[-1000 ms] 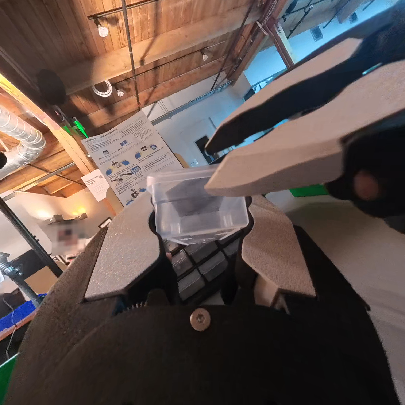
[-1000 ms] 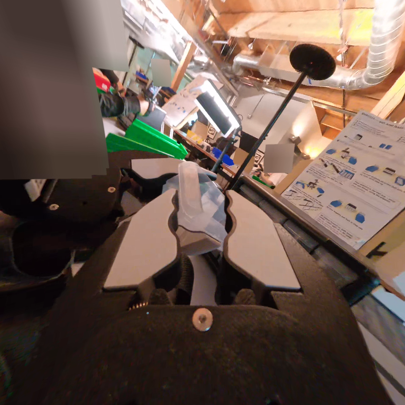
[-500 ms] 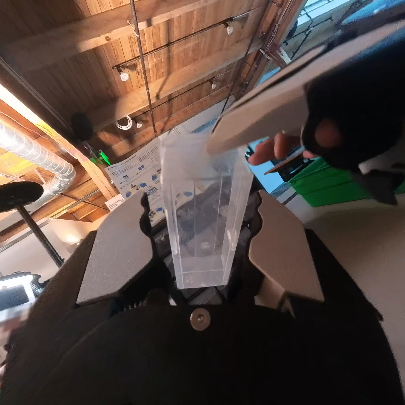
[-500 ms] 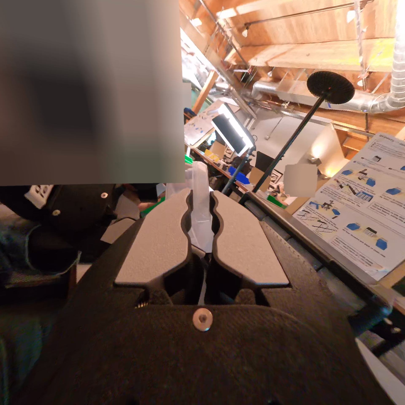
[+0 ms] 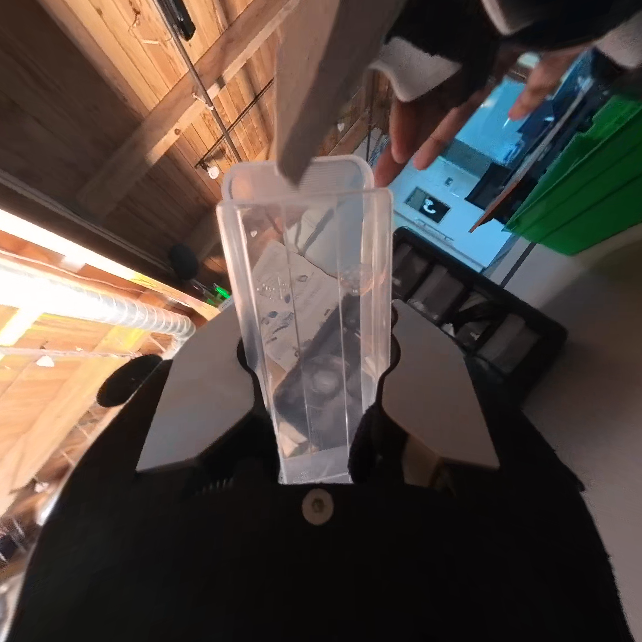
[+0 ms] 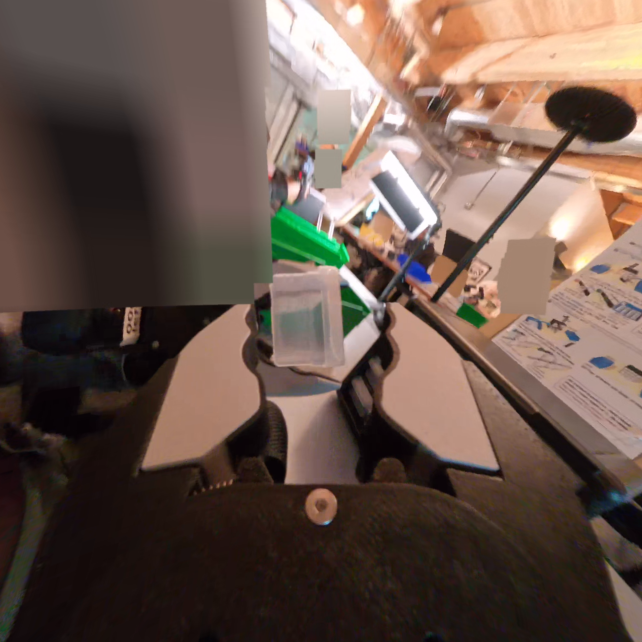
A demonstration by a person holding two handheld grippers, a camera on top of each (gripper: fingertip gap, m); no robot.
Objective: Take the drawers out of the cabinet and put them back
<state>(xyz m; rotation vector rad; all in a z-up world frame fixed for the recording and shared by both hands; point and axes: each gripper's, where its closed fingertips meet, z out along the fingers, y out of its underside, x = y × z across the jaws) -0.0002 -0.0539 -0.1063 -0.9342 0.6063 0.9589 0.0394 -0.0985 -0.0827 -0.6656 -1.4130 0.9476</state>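
A clear plastic drawer (image 5: 312,312) stands lengthwise between the fingers of my left gripper (image 5: 316,326), which is shut on its sides. Its handle end points away from the camera. A grey finger (image 5: 309,87) of my right gripper comes down from above and reaches the drawer's handle lip. In the right wrist view my right gripper (image 6: 318,323) is open, jaws wide apart, and the drawer (image 6: 305,319) sits ahead between the tips without being gripped. The black cabinet (image 5: 469,312) with rows of small drawers lies to the right on the table.
Green bins (image 5: 583,180) stand beyond the cabinet. A person's bare hand (image 5: 417,132) is behind the drawer. A black stand with a round disc (image 6: 590,118) and a printed poster (image 6: 573,347) are at the right. The pale table (image 5: 608,382) runs to the right.
My right gripper has opened and let go of the drawer's end. The drawer has turned lengthwise and gone deeper between my left fingers, which now hold it. Both views have swung.
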